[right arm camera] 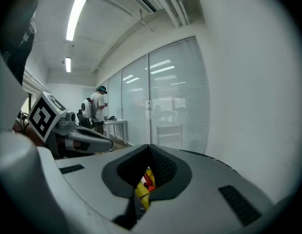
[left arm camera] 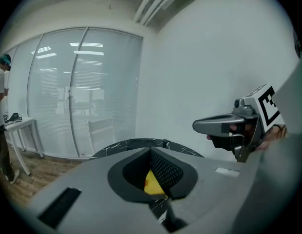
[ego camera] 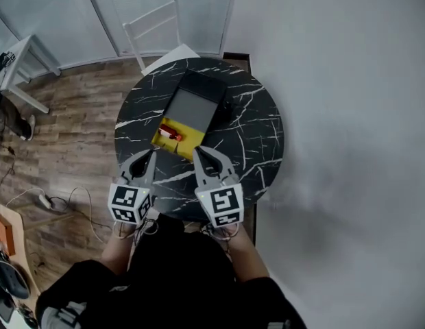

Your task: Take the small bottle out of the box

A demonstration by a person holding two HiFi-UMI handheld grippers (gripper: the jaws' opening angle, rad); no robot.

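Note:
A small red and white bottle (ego camera: 169, 133) lies in the yellow open part of a flat box (ego camera: 186, 140) on the round black marble table (ego camera: 257, 142). The box's dark lid (ego camera: 196, 100) covers its far part. My left gripper (ego camera: 150, 153) hovers at the box's near left corner, its jaws shut with nothing between them. My right gripper (ego camera: 199, 151) hovers at the near right corner, also shut and empty. Through the right gripper's jaw gap I see the red bottle (right arm camera: 148, 180) on yellow. The left gripper view shows only yellow box (left arm camera: 152, 182) in its gap.
A white chair (ego camera: 154, 29) stands beyond the table by the glass wall. A white wall runs along the right side. A power strip and cables (ego camera: 46, 200) lie on the wooden floor at the left. A person (right arm camera: 98, 112) stands by a white desk far off.

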